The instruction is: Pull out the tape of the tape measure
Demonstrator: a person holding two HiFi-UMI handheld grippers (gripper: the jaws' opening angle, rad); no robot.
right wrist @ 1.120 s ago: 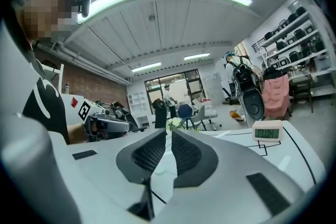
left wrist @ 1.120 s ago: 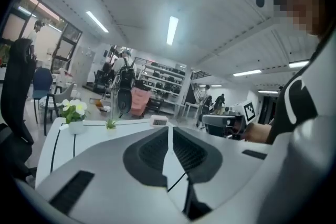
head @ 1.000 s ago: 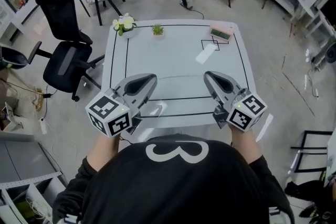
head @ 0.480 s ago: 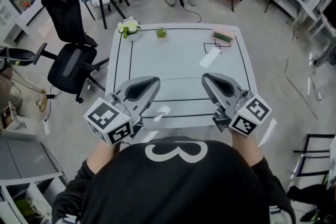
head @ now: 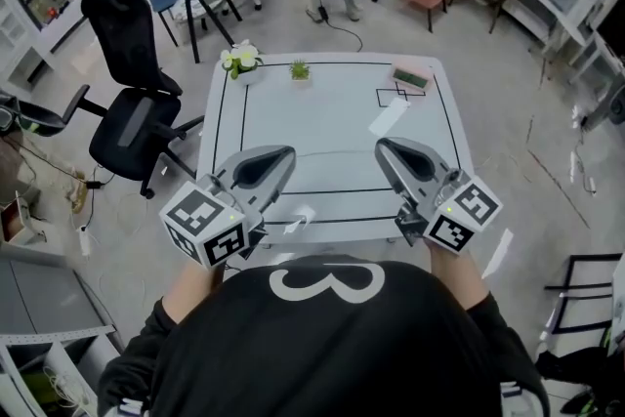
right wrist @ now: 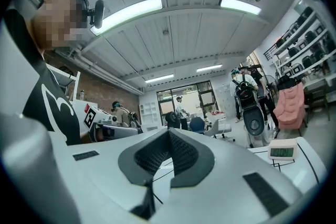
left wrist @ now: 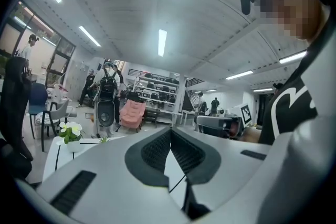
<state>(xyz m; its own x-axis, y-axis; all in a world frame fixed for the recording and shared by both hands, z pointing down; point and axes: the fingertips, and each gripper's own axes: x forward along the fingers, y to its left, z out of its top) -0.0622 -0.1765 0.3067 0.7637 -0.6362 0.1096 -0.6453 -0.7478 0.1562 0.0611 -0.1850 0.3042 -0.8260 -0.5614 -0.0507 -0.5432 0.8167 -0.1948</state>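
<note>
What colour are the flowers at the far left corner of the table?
The flowers are white; the left gripper view shows them best.

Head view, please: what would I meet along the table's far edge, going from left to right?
Along that edge: white flowers in a pot → small green plant → pink-and-green box.
</note>
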